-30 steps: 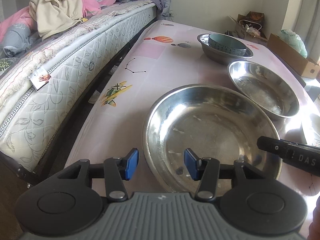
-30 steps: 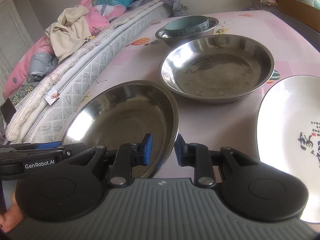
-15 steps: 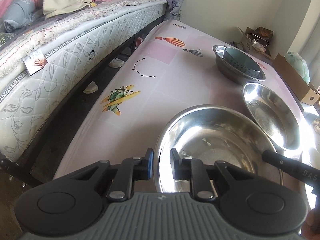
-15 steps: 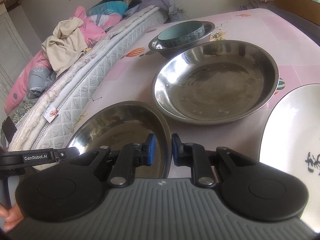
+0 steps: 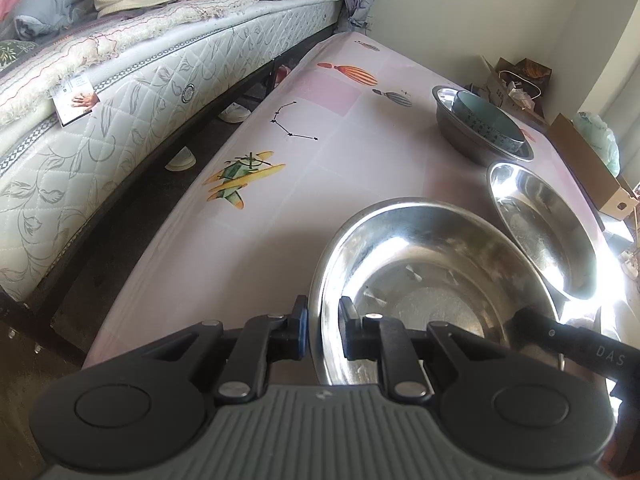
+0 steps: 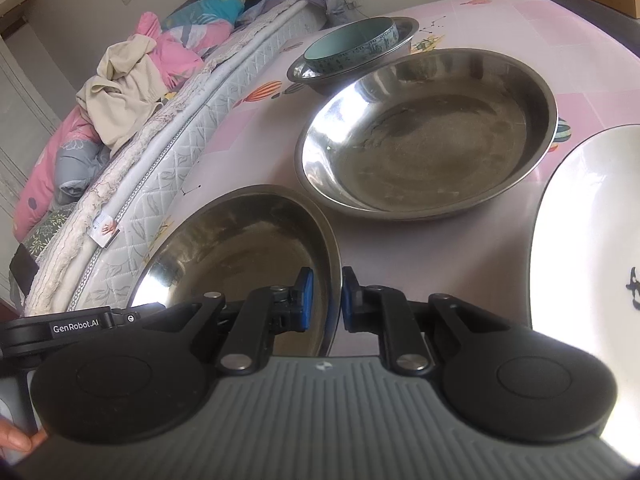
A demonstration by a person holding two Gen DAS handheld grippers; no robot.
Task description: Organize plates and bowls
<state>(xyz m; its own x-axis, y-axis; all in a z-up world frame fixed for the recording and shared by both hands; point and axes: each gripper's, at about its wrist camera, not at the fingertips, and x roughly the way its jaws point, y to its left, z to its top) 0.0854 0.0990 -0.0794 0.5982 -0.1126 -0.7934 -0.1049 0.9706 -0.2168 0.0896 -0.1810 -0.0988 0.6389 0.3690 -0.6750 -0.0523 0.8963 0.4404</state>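
A steel plate (image 5: 432, 276) is held between both grippers above the pink table. My left gripper (image 5: 323, 330) is shut on its left rim. My right gripper (image 6: 327, 304) is shut on its right rim, and the same plate (image 6: 236, 248) shows tilted in the right wrist view. A second, larger steel plate (image 6: 428, 136) lies on the table beyond; it also shows in the left wrist view (image 5: 544, 232). A teal bowl (image 6: 352, 46) sits inside a small steel bowl (image 6: 404, 26) at the far end. A white plate (image 6: 592, 240) with dark writing lies at the right.
A pink patterned table (image 5: 304, 168) carries the dishes. A bed with a mattress (image 5: 120, 92) and piled clothes runs along the left side. Cardboard boxes (image 5: 592, 168) stand on the floor beyond the table's right edge.
My left gripper closed on the steel plate's left rim. The right gripper stayed shut on the right rim. Both views have risen and the plate has lifted off the table.
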